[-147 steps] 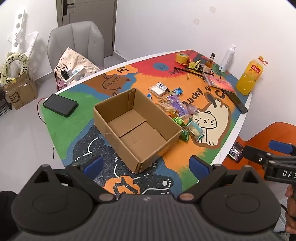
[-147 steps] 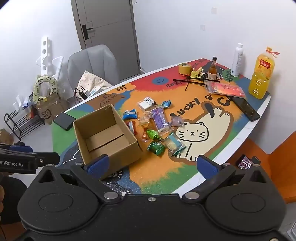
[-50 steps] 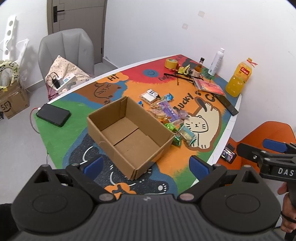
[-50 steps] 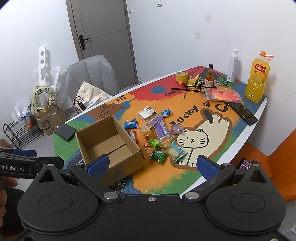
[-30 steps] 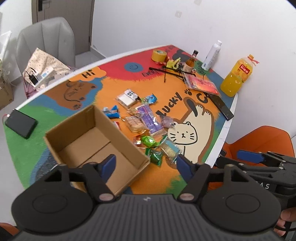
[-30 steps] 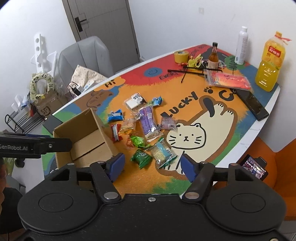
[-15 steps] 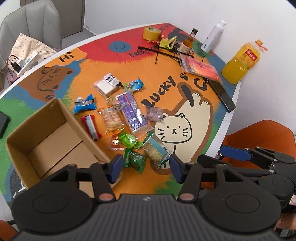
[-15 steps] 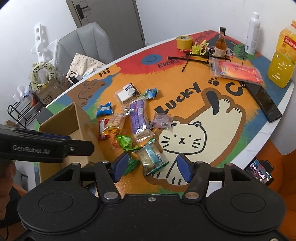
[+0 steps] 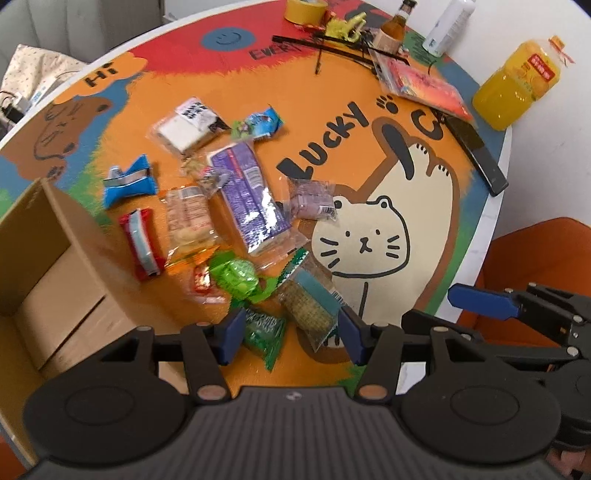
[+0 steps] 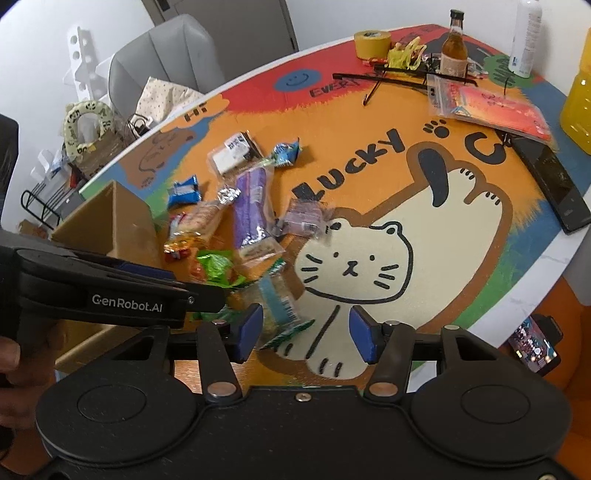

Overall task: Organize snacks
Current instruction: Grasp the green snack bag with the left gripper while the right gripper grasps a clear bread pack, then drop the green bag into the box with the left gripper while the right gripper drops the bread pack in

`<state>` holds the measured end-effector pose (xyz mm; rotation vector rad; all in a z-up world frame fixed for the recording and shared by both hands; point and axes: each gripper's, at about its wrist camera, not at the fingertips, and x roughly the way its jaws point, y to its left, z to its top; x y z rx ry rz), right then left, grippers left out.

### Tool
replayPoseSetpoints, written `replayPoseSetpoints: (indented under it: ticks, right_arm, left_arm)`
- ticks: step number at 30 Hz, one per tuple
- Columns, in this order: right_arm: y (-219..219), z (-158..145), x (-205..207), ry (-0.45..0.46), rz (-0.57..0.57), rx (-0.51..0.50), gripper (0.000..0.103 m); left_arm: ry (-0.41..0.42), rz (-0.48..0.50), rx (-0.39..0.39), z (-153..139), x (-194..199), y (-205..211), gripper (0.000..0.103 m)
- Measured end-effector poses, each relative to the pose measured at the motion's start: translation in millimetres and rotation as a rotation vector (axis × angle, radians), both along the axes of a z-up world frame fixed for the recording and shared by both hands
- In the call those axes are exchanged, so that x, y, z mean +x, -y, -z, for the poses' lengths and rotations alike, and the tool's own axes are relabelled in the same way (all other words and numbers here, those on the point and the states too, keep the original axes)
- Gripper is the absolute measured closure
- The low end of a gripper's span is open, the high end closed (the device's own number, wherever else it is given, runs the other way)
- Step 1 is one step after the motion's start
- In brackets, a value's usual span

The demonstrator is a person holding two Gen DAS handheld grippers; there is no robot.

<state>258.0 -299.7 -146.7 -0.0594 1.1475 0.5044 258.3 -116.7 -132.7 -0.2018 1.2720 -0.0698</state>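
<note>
Several wrapped snacks lie in a loose pile on the colourful table: a long purple packet (image 9: 251, 199) (image 10: 253, 210), a bright green one (image 9: 234, 275), a red one (image 9: 142, 243) and a blue one (image 9: 127, 181). An open, empty cardboard box (image 9: 55, 258) (image 10: 110, 218) stands left of the pile. My left gripper (image 9: 291, 336) hovers open over a dark green packet (image 9: 264, 328) and a cracker packet (image 9: 310, 302), touching neither. My right gripper (image 10: 306, 332) hangs over the same cracker packet (image 10: 280, 306). Its jaws are closing and its pads are clear of the wrapper.
At the far side stand an orange juice bottle (image 9: 517, 85), a white bottle (image 9: 447, 26), a small brown bottle (image 9: 395, 33), a tape roll (image 9: 306, 9) and a red pouch (image 9: 421, 81). A black phone (image 9: 476, 151) lies near the right edge. An orange chair (image 9: 546, 266) is beyond it.
Both grippers have come down and forward from above the box to just over the near end of the snack pile. Both pairs of jaws have narrowed.
</note>
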Motion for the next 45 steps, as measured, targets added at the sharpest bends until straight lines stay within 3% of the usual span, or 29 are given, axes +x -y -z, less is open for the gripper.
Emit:
replayPoseSetpoints:
  ticks: [15,23,28,32,37,45]
  right_arm:
    - [-11.0,38.2,32.4,-0.084,-0.097,0.004,0.049]
    - [-15.6,50.0,33.6,-0.098,-0.164,-0.019,0.049]
    - [-17.0,54.7,29.0,-0.099,-0.177,-0.035,0.049]
    - [-24.3,54.9,22.5,-0.079,-0.204,-0.034,0.049]
    - [-34.4,60.3,14.8,-0.056,-0.239,-0.054,0.046]
    - [-57.0,65.1,7.6,-0.006,-0.278,-0.073,0.031]
  left_arm:
    - [-0.135,-0.02,0.066,50.5,27.3,-11.7,0.048]
    - [-0.251,-0.014,0.037,75.1,29.5,-13.7,0.048]
    - [-0.23,0.016,0.07,76.4,25.9,-7.8,0.048]
    - [-0.233,-0.009,0.037,74.0,26.4,-16.9,0.065]
    - [-0.186,-0.041,0.016,52.3,20.6,-33.2,0.066]
    - [-0.106,-0.076,0.027,18.6,14.0,-39.4,0.066]
